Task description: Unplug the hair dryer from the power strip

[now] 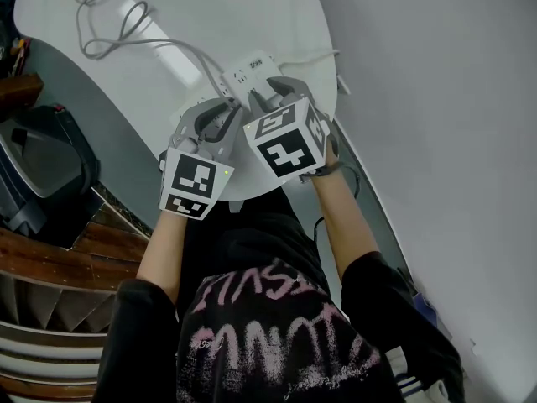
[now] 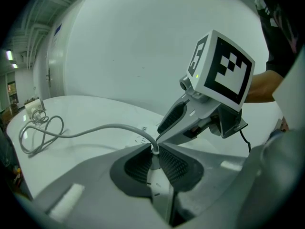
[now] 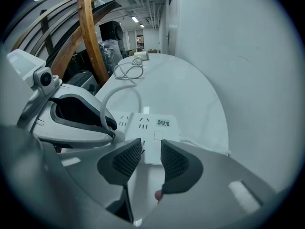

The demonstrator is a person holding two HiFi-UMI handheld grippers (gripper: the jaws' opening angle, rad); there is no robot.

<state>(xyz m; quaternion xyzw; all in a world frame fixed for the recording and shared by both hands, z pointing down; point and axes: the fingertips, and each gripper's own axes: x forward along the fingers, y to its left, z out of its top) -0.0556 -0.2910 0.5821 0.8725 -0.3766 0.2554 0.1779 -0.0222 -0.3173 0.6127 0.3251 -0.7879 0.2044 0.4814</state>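
A white power strip (image 1: 250,67) (image 3: 147,125) lies near the front edge of the white round table (image 1: 201,7). A grey cord (image 1: 180,49) (image 2: 95,129) runs from it to a loose coil (image 1: 99,19) at the far end. The hair dryer is out of sight. My left gripper (image 1: 225,107) (image 2: 155,149) is shut on the white plug (image 2: 154,162) where the cord enters it. My right gripper (image 1: 270,91) (image 3: 151,154) sits over the strip's near end. Its pads stand a narrow gap apart, with only the strip's top showing between them.
A plain white wall (image 1: 436,99) runs along the table's right side. Wooden stair rails (image 1: 42,263) and dark gear (image 1: 38,170) lie below the table's left edge. A small white box (image 2: 33,109) sits beside the cord's coil. A thin white lead (image 1: 312,55) leaves the strip rightward.
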